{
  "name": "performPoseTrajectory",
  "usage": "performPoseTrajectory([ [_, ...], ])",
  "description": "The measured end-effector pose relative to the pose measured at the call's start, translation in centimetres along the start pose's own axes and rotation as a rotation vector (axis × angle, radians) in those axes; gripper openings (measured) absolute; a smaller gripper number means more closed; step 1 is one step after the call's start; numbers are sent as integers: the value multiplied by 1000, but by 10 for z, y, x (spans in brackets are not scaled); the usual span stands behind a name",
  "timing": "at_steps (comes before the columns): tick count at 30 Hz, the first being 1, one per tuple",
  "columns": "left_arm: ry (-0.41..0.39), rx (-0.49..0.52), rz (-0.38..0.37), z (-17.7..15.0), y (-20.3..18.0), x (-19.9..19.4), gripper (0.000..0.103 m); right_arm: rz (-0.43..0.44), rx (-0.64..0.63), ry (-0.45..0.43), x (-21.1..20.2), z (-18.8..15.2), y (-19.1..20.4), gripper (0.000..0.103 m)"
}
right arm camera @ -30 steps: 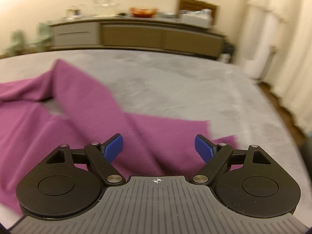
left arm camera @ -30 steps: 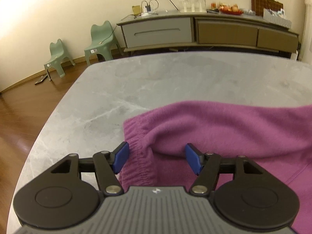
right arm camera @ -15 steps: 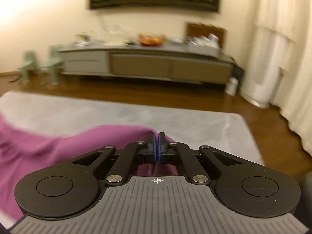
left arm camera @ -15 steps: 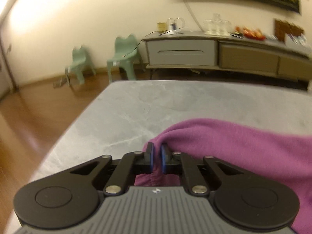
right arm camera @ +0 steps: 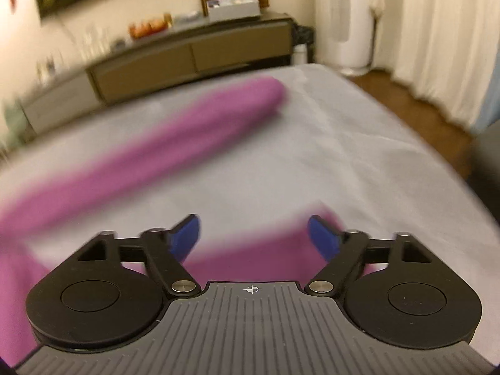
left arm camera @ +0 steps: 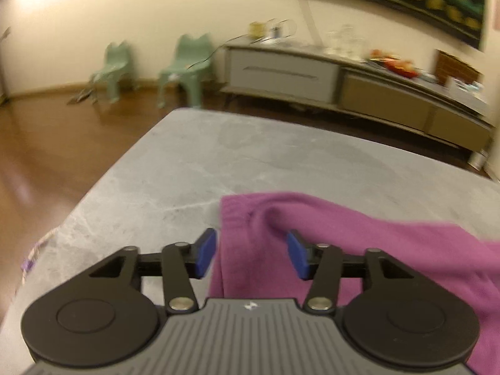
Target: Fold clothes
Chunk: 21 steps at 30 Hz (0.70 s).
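Note:
A purple fleece garment (left arm camera: 390, 250) lies on the grey marble table (left arm camera: 187, 162). Its gathered elastic end sits between the blue pads of my left gripper (left arm camera: 251, 256), whose jaws are opening, and the pads stand clear of the cloth. In the right wrist view the garment (right arm camera: 187, 137) stretches as a blurred folded band across the table (right arm camera: 343, 156), and another part of it lies under my right gripper (right arm camera: 253, 239). The right jaws are opening wide and the pads touch nothing.
The table's left edge drops to a wooden floor (left arm camera: 47, 143), and a thin cord (left arm camera: 37, 250) lies on that edge. A long sideboard (left arm camera: 312, 75) and two green child chairs (left arm camera: 184, 62) stand by the far wall. Curtains (right arm camera: 437, 31) hang on the right.
Half a second ago both grippers were shut on the purple cloth and lifted. Now both have opened and let it go, and the cloth rests on the table.

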<state>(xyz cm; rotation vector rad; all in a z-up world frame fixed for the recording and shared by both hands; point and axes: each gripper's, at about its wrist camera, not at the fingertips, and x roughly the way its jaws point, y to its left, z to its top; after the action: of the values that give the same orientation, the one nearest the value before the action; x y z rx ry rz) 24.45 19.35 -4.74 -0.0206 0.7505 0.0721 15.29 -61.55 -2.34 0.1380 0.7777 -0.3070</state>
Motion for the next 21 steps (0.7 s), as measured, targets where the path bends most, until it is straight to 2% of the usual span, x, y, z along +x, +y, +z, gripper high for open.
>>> performPoseTrajectory([
  [2,-17,31,3,-21,-2,-29,79,-71,-39,-7,-11,-22,-13,87],
  [3,-21,43,5,-33,-3,-42,82,-93,-43,-6,-15,-31,-20,87],
  [5,10,38,16,-58,-2,-58,82,-76,-33,9,-16,-39,-24,87],
  [8,83,-38,28,-94,8,-71,83,-63,-31,17,-17,-47,-23,87],
  [9,113,-62,17,-101,11,-71,83,-65,-38,11,-17,-47,-19,82],
  [11,142,-92,12,-107,11,-69,83,-38,-57,7,-15,-46,-15,60],
  [13,152,-54,12,-108,1,-63,83,-11,-92,9,-14,-45,-7,20],
  [14,161,-24,19,-108,-5,-57,78,-3,-117,13,-13,-44,-1,6],
  [15,162,16,38,-111,-11,-51,71,-4,-164,18,-13,-45,7,0],
  [16,132,63,60,-114,-15,-51,61,-18,-199,18,-15,-47,12,0],
  [17,109,109,85,-115,-18,-51,40,-37,-218,14,-16,-47,12,0],
  [18,104,137,123,-114,-18,-49,29,-58,-236,10,-18,-47,12,0],
  [21,110,102,222,-115,5,-45,27,-191,-173,-7,-22,-44,-19,0],
])
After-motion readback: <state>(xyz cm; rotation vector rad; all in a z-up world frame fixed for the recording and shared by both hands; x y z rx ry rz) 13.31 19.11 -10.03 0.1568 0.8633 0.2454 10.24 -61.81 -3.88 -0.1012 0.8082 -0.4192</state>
